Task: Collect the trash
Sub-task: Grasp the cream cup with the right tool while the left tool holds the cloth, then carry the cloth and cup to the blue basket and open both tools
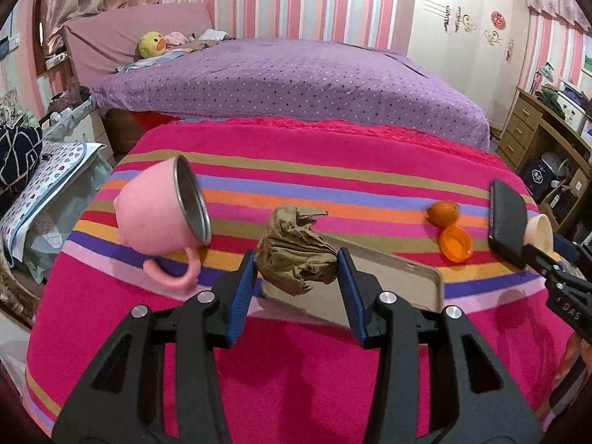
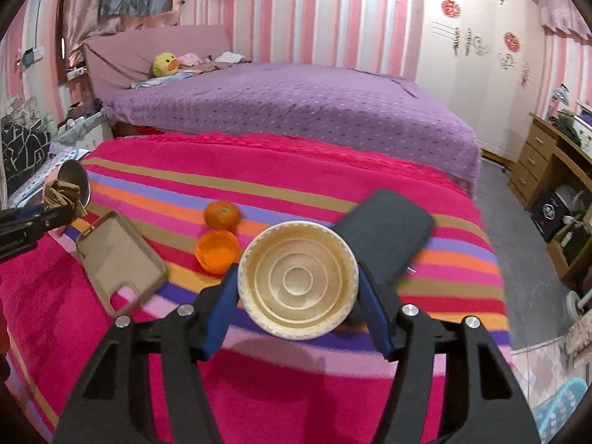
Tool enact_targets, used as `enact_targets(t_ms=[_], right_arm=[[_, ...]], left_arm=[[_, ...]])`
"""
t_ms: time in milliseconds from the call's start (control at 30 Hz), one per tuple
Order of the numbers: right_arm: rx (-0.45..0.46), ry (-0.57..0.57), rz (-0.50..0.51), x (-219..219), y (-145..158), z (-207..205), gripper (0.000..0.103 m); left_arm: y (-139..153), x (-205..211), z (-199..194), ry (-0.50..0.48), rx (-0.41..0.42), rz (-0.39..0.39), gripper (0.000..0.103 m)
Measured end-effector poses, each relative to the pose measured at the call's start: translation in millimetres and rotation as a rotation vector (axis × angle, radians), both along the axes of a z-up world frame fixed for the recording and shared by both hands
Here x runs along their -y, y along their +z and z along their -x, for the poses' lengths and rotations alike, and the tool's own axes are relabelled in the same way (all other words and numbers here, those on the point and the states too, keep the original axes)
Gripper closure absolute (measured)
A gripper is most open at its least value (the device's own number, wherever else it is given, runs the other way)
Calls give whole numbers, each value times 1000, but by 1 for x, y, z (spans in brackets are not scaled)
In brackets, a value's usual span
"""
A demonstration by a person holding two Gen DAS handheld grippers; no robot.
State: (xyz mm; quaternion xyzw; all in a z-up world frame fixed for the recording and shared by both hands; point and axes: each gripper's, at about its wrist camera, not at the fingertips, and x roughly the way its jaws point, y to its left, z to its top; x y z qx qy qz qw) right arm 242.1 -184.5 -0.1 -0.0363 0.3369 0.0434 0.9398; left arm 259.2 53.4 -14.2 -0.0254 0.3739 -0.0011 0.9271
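Note:
My left gripper [image 1: 297, 263] is shut on a crumpled brown paper wad [image 1: 292, 244], held just above the striped cloth. In the right wrist view that same wad [image 2: 63, 190] shows at the far left, in front of the pink mug [image 2: 72, 181]. My right gripper [image 2: 298, 277] is shut on a cream paper cup [image 2: 296, 259], blue pads pressing both sides, its ringed round face turned to the camera. From the left wrist view the cup [image 1: 540, 229] sits at the right edge between the right gripper's fingers [image 1: 507, 218].
A pink mug [image 1: 159, 211] lies tipped on its side at left. A tan phone case [image 2: 118, 262], an orange [image 2: 222, 215] and an orange peel cup [image 2: 217, 251] lie on the striped cloth [image 2: 296, 181]. A dark flat slab [image 2: 384, 233] lies behind the cup. Purple bed [image 2: 296, 111] beyond.

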Motion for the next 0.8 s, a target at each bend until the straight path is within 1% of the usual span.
enact_targets(t_ms=[167, 333, 433, 500, 700, 800], right_arm=[[13, -37, -6, 24, 7, 36, 42], [29, -68, -20, 42, 10, 70, 42], [51, -89, -27, 54, 11, 91, 42], [66, -101, -42, 63, 12, 106, 42], [109, -115, -37, 87, 13, 136, 42], [122, -122, -31, 99, 15, 147, 42]], left_arm=[[5, 26, 24, -45, 17, -11, 60], [2, 55, 52, -67, 13, 20, 60], [3, 72, 71, -75, 46, -16, 60], [5, 76, 79, -76, 63, -19, 60], [12, 91, 102, -62, 110, -17, 60], [13, 100, 111, -84, 115, -18, 60]])
